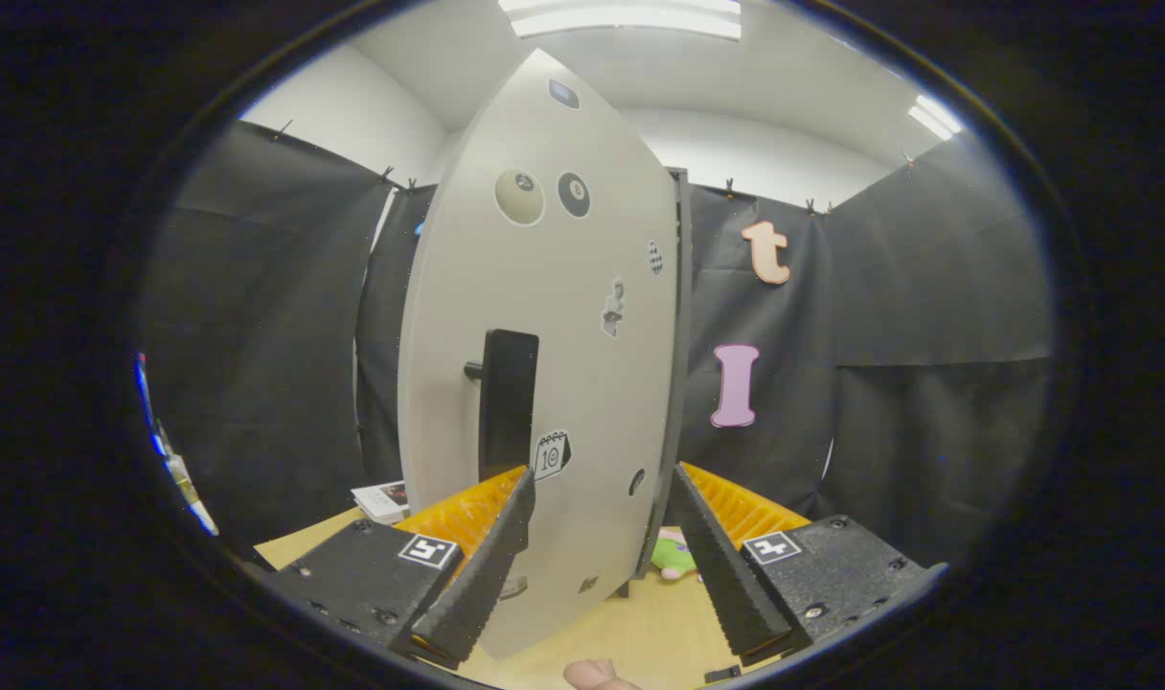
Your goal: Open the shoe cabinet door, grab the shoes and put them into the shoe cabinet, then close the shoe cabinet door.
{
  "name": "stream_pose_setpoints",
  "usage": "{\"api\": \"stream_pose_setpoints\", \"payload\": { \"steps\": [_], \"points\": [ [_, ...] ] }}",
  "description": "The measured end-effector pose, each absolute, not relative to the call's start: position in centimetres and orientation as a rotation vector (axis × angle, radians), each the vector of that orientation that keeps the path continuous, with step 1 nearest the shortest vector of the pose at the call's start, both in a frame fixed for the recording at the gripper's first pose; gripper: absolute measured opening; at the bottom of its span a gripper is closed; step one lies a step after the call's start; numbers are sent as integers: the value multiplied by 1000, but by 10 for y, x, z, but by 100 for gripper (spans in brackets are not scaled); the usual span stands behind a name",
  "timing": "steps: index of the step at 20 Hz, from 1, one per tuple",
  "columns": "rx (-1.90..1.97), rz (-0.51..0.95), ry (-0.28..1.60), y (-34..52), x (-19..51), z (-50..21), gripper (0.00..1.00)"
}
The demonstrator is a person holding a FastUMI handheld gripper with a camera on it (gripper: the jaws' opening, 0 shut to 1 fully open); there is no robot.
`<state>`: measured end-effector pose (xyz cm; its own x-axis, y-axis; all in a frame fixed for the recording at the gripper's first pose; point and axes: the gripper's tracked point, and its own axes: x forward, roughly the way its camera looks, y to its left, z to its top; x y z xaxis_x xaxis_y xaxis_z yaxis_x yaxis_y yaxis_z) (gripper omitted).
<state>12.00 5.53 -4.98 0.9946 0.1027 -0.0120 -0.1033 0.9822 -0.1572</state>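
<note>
Gripper (602,498) fingers stood wide apart, straddling the upright cabinet door (544,316); its tall black handle (508,402) ran vertically just beyond them.

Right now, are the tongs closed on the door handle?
No, the tongs stand open, with the dark handle just above one finger.

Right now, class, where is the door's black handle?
The black handle sits on the grey cabinet door, just ahead of the open gripper, above its left finger.

Cabinet interior hidden behind door (563,316); stickers (551,454) illegible.
</note>
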Motion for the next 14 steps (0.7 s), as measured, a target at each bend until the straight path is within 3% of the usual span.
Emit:
{"api": "stream_pose_setpoints", "payload": {
  "steps": [6,14],
  "points": [
    [-164,238,21,137,136,-69,99],
    [-102,218,39,126,123,-88,99]
  ]
}}
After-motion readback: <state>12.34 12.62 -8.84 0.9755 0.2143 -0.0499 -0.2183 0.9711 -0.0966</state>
